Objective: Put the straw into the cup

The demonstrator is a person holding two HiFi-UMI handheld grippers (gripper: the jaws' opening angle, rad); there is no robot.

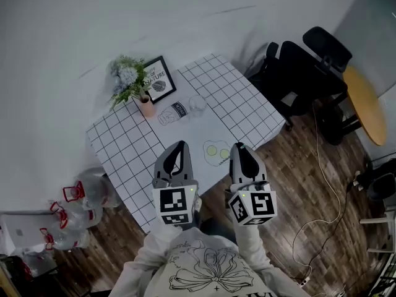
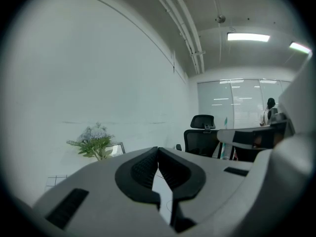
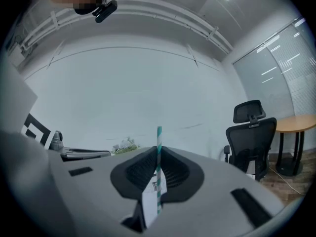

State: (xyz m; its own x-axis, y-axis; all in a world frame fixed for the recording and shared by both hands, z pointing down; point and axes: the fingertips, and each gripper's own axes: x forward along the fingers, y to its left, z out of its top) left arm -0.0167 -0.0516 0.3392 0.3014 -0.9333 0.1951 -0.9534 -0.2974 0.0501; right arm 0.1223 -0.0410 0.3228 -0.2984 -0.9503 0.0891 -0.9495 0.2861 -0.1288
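Observation:
A teal-and-white striped straw (image 3: 159,135) stands upright between the jaws of my right gripper (image 3: 158,151), which is shut on it. A clear plastic cup (image 1: 173,112) with a dark label lies on the grid-patterned table (image 1: 124,147), with a second clear piece (image 1: 197,103) beside it. My right gripper (image 1: 239,148) hovers above the table's near edge, short of the cup. Next to it on the left, my left gripper (image 1: 179,146) is raised level with it. In the left gripper view, the left gripper (image 2: 158,150) is shut with nothing in it.
A flower vase (image 1: 141,94) and a framed picture (image 1: 159,78) stand at the table's far side, and a fried-egg coaster (image 1: 215,151) lies near its front. Black office chairs (image 1: 303,73) and a round wooden table (image 1: 365,104) stand to the right. Plastic bags (image 1: 80,197) sit on the floor at left.

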